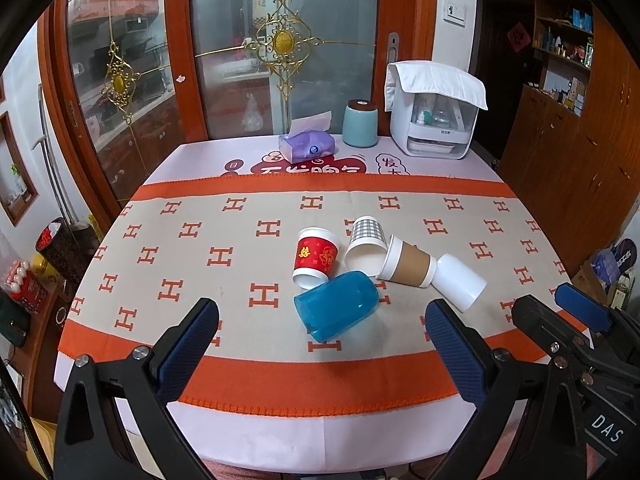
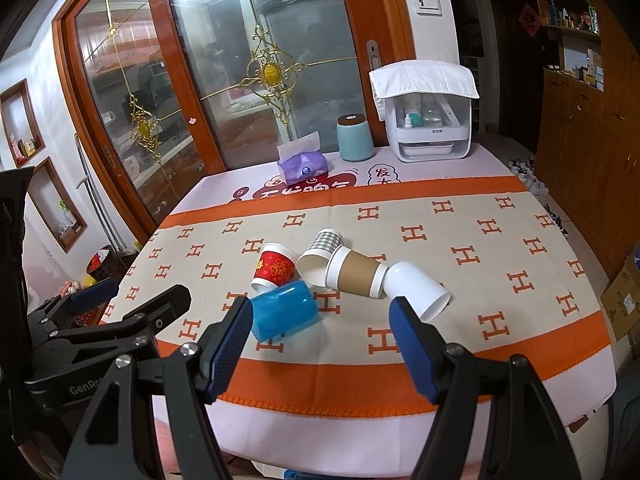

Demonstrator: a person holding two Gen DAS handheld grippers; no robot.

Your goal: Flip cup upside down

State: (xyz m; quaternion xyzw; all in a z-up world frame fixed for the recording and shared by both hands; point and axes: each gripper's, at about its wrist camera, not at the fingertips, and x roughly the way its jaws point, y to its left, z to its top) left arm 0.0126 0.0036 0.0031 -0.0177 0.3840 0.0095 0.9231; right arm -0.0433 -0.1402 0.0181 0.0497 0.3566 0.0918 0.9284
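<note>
The left tool (image 1: pixel 322 322) hangs over the near edge of the counter (image 1: pixel 248 436) with its blue-padded fingers spread wide and nothing between them. The right tool (image 2: pixel 322 322) sits just beside it on the right, also wide open and empty.

Just beyond the tips lies the blue cup (image 1: pixel 337 311), a translucent tumbler on its side; its long axis runs diagonally, mouth toward the near left, base toward the far right. Behind it the red cup (image 1: pixel 316 259) is tipped over with its open end facing near and resting against the blue one, as far as the fisheye shows. To its right the checked cup (image 1: pixel 366 244) lies with its mouth facing near, and the brown-sleeved cup (image 1: pixel 408 263) lies across it, axis left to right, mouth to the left. The white cup (image 1: pixel 460 282) lies at the right end of the cluster, mouth toward the near right.

All five rest on an orange-bordered cloth (image 1: pixel 180 264) patterned with H shapes.
</note>
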